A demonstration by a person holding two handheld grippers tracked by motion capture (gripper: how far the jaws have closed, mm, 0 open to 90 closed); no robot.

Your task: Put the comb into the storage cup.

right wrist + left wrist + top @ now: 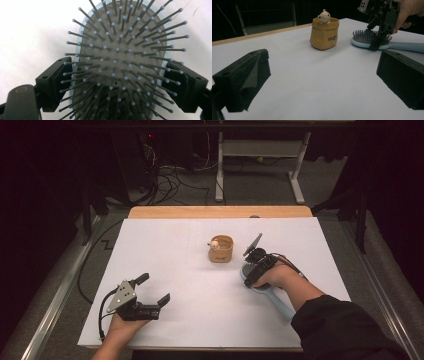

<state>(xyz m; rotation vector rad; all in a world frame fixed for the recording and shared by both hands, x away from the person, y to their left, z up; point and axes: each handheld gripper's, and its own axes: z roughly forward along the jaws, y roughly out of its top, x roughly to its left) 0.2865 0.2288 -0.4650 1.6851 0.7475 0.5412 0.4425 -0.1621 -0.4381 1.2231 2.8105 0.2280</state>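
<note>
A light blue hairbrush (279,304) lies bristles up on the white table sheet (190,270), right of centre. My right gripper (248,271) points down over its head, and its pads press on the two edges of the hairbrush (120,50). From the left gripper view, the right gripper (376,43) stands on the hairbrush (364,37). A tan pouch-shaped pot (221,250) with a small bear figure (324,17) on its rim sits just left of the brush. My left gripper (154,289) rests at the near left, open, with nothing between its fingers.
The wooden table edge (220,212) shows beyond the white sheet. Behind it on the floor are tangled cables (170,180) and a white desk frame (260,150). Metal rails run along both sides of the table.
</note>
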